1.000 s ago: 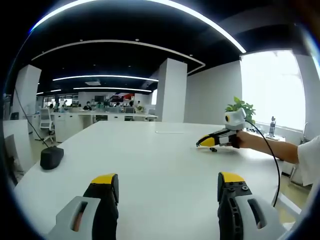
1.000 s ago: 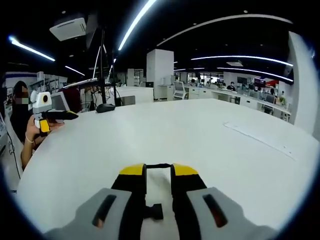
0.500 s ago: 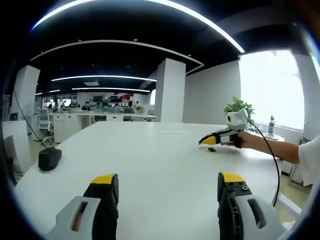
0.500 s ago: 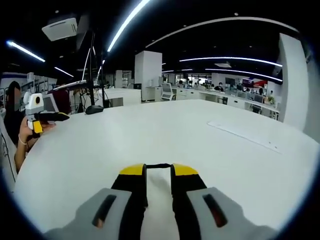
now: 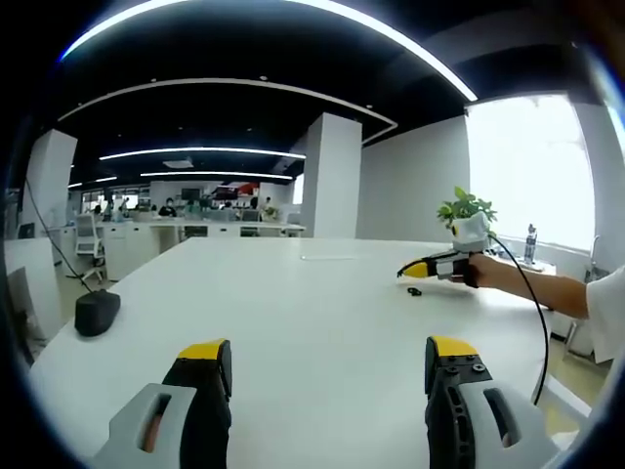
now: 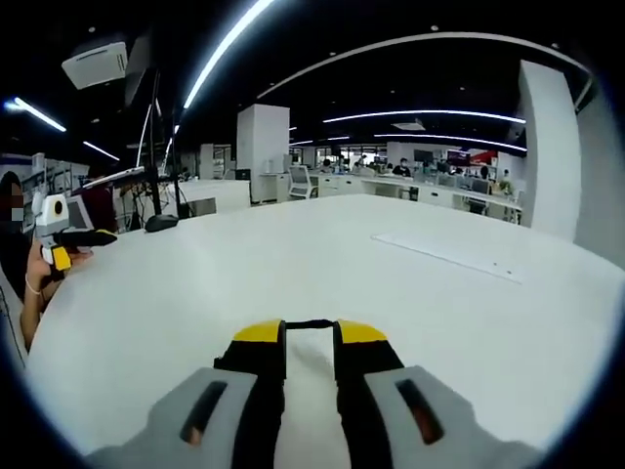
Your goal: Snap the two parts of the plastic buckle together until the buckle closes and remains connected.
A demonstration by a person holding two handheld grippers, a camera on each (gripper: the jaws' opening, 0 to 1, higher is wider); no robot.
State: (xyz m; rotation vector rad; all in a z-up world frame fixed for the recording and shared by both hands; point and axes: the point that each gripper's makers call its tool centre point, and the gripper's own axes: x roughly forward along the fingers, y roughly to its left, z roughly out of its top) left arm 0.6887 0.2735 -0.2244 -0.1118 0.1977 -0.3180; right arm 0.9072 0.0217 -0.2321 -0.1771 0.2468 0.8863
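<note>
Lifted since a moment ago, the right claw [image 6: 309, 337] hangs over the white counter [image 5: 293, 293], jaws narrow on a black strap. Left claw [image 5: 330, 357] gapes wide. One buckle piece [image 5: 414, 290] lies near the counter's far edge; joining remains undone.

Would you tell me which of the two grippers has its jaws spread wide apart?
The left gripper: its jaws stand wide apart, while the right gripper has its jaws close around a black strap.

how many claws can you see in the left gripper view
2. The left claw rises from the bottom of the view, jaws wide apart. The right claw is at the far right, held by a hand just above the table.
</note>
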